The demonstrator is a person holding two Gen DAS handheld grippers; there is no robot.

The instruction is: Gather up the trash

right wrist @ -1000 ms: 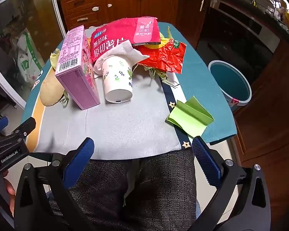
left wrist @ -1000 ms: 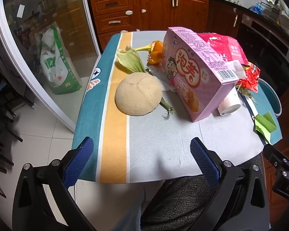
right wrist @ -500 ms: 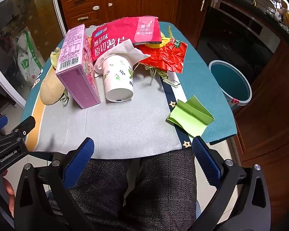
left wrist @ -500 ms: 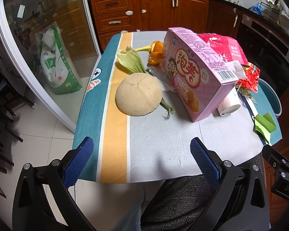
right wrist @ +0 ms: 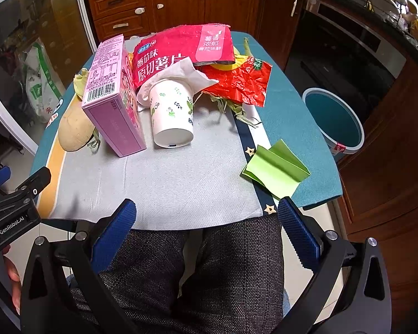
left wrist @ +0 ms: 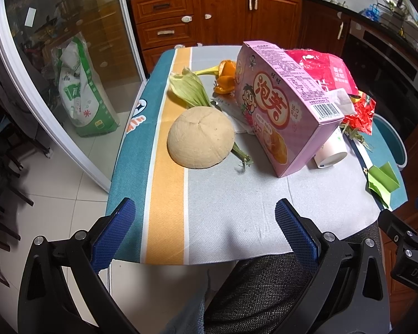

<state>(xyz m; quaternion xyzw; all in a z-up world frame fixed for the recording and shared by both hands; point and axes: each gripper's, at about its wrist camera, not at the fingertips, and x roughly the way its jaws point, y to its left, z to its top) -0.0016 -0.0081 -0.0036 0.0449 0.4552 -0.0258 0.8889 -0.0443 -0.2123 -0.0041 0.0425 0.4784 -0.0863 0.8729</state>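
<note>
Nothing has moved: both grippers hang wide and empty, pink box at eleven o'clock of cup.

Wooden kitchen cabinets are lining the back wall, a rice sack is sitting behind the glass door.

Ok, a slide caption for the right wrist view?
Open right tongs hang short of a table strewn with pink box, paper cup, green paper; bin alongside.

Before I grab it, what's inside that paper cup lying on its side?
A white crumpled tissue spills from the mouth of the paper cup. Only its closed base faces the camera, so anything deeper inside is hidden.
</note>
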